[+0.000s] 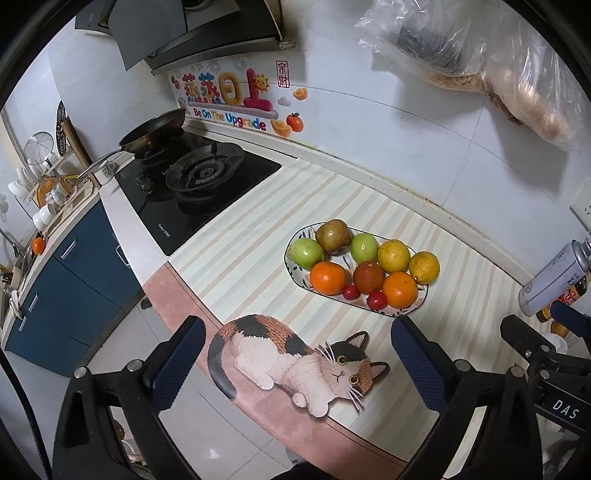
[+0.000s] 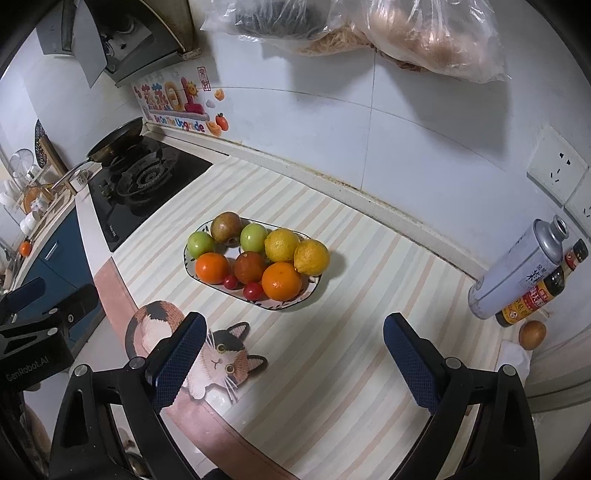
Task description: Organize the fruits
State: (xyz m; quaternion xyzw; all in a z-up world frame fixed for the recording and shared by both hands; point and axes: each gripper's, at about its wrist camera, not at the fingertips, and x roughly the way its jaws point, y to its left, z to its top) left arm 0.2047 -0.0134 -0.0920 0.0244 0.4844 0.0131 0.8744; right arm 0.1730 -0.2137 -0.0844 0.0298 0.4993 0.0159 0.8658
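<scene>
An oval patterned plate (image 1: 419,301) (image 2: 312,291) sits on the striped mat and holds several fruits: two oranges (image 1: 399,289) (image 2: 282,280), two yellow lemons (image 1: 393,255) (image 2: 311,257), two green fruits (image 1: 305,252) (image 2: 200,243), two brownish fruits (image 1: 333,236) (image 2: 226,227) and two small red tomatoes (image 1: 376,299) (image 2: 252,290). My left gripper (image 1: 297,363) is open and empty, hovering near the counter's front edge short of the plate. My right gripper (image 2: 293,356) is open and empty above the mat, also short of the plate.
A gas stove (image 1: 199,184) with a frying pan (image 1: 155,133) lies left of the mat. A metal can (image 2: 517,269), a sauce bottle (image 2: 543,288) and a brown egg-like object (image 2: 532,334) stand at the right. Plastic bags (image 2: 406,33) hang on the wall above.
</scene>
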